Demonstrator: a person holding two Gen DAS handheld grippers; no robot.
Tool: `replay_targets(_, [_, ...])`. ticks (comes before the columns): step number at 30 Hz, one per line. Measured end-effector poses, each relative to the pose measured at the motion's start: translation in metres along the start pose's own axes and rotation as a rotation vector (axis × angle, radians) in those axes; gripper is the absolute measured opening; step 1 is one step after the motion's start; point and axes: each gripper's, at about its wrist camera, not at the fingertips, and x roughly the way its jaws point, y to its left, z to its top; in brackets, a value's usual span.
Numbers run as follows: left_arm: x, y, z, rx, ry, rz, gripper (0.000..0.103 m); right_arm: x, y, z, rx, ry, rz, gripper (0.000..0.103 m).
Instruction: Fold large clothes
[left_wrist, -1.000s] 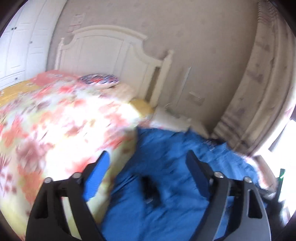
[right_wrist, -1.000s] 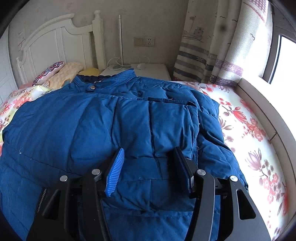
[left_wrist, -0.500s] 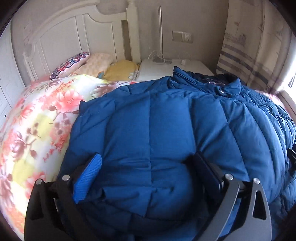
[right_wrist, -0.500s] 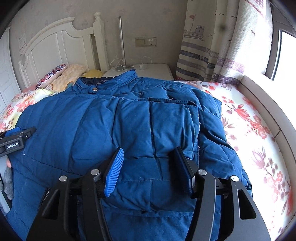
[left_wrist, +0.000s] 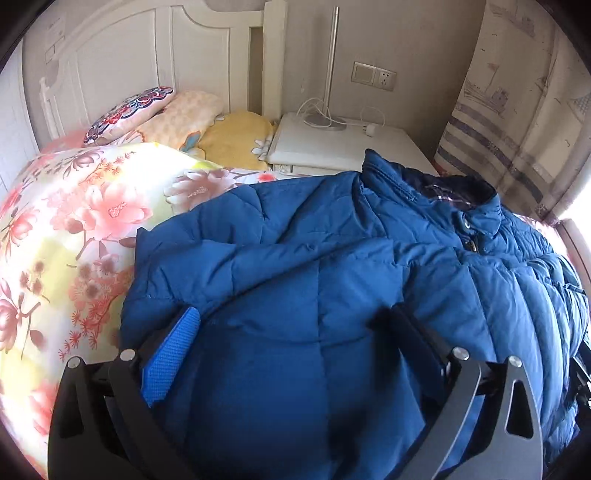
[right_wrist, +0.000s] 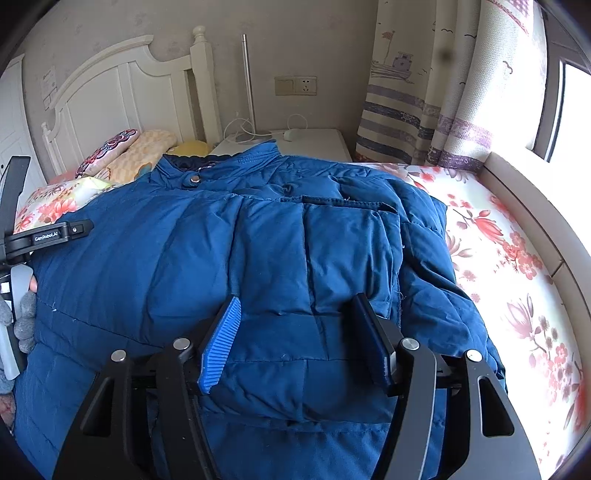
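A big blue puffer jacket (left_wrist: 332, 266) lies spread on the bed, collar (right_wrist: 221, 166) toward the headboard. Both sides look folded in over its middle. My left gripper (left_wrist: 291, 317) sits low over the jacket's left part. Its jaws are opening wide, and a bulge of padded fabric rises between them. My right gripper (right_wrist: 297, 299) rests on the folded right part, its jaws opening too. A fold of jacket lies between the blue pads (right_wrist: 221, 343), which do not clamp it. The left gripper (right_wrist: 48, 232) and a gloved hand (right_wrist: 22, 317) show at the right wrist view's left edge.
A floral quilt (left_wrist: 66, 236) covers the bed to the left, and a floral sheet (right_wrist: 517, 266) lies to the right. Pillows (left_wrist: 177, 118) rest against the white headboard (left_wrist: 147, 55). Behind stand a white nightstand (left_wrist: 332, 144) with lamp pole and cables, striped curtains (right_wrist: 424, 103) and a window ledge (right_wrist: 535, 206).
My left gripper swung from over the floral quilt onto the jacket, came lower, and its jaws widened. The right gripper stayed put while its jaws spread a little. The left gripper entered the right view.
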Motion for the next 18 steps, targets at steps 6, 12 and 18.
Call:
replay_targets(6, [-0.004,0.006,-0.003,-0.013,-0.021,-0.033,0.101,-0.042,0.012,0.013,0.003,-0.192,-0.029,0.065])
replay_targets(12, [-0.005,0.006,-0.001,-0.011,-0.024,-0.039,0.101,-0.008,0.076,0.044,-0.203,-0.123,0.021,0.067])
replay_targets(18, [-0.006,0.009,0.0,-0.019,-0.029,-0.054,0.101,0.048,0.09,0.033,-0.244,0.069,0.055,0.074])
